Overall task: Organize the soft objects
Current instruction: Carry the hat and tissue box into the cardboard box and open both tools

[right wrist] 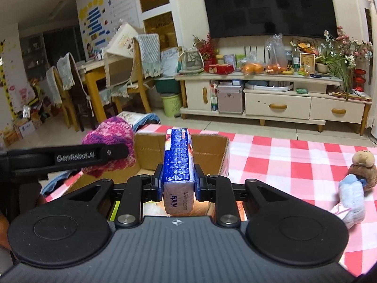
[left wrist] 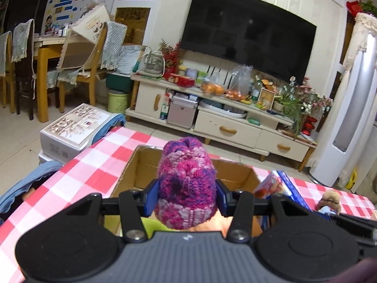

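My left gripper (left wrist: 187, 197) is shut on a pink and purple knitted hat (left wrist: 187, 181), held over the open cardboard box (left wrist: 139, 165). My right gripper (right wrist: 178, 181) is shut on a blue Vinda tissue pack (right wrist: 178, 155), also above the cardboard box (right wrist: 209, 151). In the right wrist view the knitted hat (right wrist: 110, 136) and the left gripper's finger (right wrist: 77, 156) show at the left. The tissue pack (left wrist: 275, 185) appears at the right of the box in the left wrist view. A brown plush toy with a light blue part (right wrist: 358, 176) lies on the checked tablecloth at the right, seen again as the plush toy (left wrist: 329, 201).
The red and white checked tablecloth (right wrist: 294, 155) covers the table. Beyond it stand a cream TV cabinet (left wrist: 226, 127) with clutter, a black TV (left wrist: 247, 33), wooden chairs (left wrist: 77, 66), a white box (left wrist: 75, 127) on the floor at left and a tall white unit (left wrist: 348, 122) at right.
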{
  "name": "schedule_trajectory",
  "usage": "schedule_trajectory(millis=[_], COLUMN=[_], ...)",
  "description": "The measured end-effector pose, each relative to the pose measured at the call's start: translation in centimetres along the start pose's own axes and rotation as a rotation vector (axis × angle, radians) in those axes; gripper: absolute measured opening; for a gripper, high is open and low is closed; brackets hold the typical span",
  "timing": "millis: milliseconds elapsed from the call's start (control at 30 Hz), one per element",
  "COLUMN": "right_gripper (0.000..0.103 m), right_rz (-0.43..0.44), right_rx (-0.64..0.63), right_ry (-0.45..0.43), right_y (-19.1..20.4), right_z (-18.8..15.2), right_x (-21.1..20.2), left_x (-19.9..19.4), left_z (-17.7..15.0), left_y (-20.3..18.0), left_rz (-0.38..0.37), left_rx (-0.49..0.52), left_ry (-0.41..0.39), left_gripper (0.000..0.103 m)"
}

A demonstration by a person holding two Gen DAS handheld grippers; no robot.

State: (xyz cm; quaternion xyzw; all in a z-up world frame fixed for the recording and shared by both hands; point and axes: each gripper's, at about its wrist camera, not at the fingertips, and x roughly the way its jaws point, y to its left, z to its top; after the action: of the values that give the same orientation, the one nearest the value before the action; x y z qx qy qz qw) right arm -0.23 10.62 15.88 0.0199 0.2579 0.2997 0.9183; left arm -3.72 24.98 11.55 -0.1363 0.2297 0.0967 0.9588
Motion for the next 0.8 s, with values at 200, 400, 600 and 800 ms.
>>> schedule_trajectory(millis=[200,400,600,800], right_gripper=[0.056,0.098,0.103,0.103], right_rz=[0.003,0.001,-0.064,-0.130], right_rx=[-0.003,0.051,0.086,0.148], right_ry=[0.058,0.000,-0.072,-0.116], right_y=[0.6,-0.4,-2.1,-4.4], right_z=[-0.9,-0.8,-1.0,-1.8], right_x=[0.5,-1.8,-4.7,-7.1], left_x=[0.1,-0.9,-1.0,-1.3], left_z=[-0.1,0.2,0.2,0.0], left_y=[0.2,-0.6,-1.4,-2.3], left_rz=[0.024,0.021,0.023,0.012], left_rx=[-0.011,0.000,0.021,0.036], left_ry=[0.021,-0.009,-0.012,-0.015], left_gripper=[0.064,0.086,0.096,0.100])
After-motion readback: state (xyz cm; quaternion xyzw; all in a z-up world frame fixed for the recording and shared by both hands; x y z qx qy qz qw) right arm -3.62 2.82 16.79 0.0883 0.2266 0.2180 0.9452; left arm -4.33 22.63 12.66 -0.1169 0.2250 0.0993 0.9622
